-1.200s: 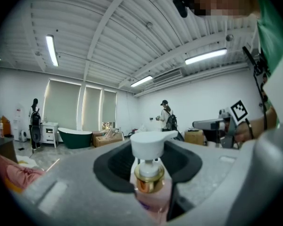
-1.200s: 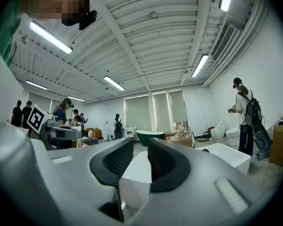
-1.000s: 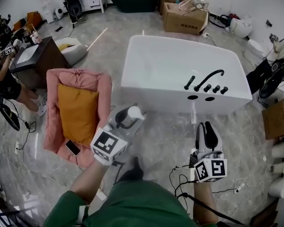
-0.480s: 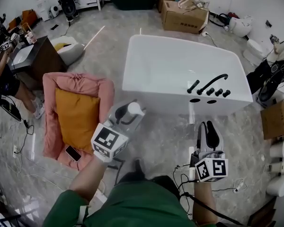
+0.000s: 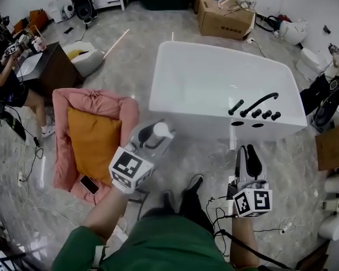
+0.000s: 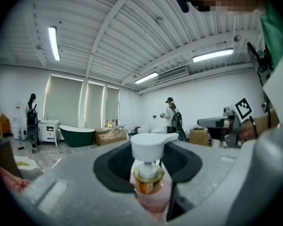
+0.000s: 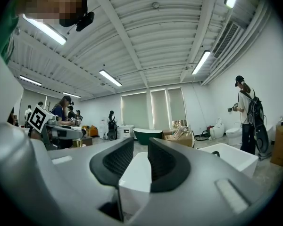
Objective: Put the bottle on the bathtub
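Head view: my left gripper (image 5: 150, 143) is clamped around the pump bottle (image 5: 160, 131) at its neck, carrying it upright, not yet over the white bathtub (image 5: 175, 103). My right gripper (image 5: 247, 158) is empty, jaws narrowly apart, presumably kept free for steadying.

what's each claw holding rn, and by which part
Left claw grips the pump bottle by its body, just below the gold collar. Right claw holds nothing; its jaws stand slightly apart.

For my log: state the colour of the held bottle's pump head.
White pump head, gold collar beneath; clearest in the left gripper view.
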Demonstrator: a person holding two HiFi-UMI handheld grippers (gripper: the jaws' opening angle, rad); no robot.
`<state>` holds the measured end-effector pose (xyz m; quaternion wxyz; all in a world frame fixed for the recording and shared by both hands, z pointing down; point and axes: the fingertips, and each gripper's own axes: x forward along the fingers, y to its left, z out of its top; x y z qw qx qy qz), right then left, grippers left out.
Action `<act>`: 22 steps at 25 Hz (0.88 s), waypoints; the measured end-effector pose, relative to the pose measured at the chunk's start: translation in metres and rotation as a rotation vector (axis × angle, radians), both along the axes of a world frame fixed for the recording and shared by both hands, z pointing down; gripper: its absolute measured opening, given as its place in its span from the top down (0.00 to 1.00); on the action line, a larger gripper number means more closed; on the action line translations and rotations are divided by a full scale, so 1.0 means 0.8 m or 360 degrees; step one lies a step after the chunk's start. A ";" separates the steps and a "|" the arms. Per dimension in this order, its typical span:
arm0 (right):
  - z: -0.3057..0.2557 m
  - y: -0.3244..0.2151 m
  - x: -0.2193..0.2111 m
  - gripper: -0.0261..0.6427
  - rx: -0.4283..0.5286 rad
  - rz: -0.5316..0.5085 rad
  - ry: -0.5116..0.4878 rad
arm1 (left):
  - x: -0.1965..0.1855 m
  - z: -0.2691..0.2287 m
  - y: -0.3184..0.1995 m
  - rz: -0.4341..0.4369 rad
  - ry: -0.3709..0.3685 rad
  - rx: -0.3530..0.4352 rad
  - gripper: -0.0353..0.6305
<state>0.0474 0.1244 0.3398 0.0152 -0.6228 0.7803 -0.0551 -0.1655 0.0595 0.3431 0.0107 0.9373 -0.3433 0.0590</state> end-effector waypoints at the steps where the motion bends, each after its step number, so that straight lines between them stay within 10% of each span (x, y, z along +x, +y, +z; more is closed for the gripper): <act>1: 0.000 -0.007 0.001 0.84 0.0005 -0.0011 -0.0001 | 0.001 0.000 -0.005 -0.0001 -0.0005 0.0001 0.71; 22: 0.022 -0.278 0.120 0.84 -0.0014 -0.0303 -0.0124 | 0.127 0.000 -0.241 -0.0158 -0.0046 0.0008 0.71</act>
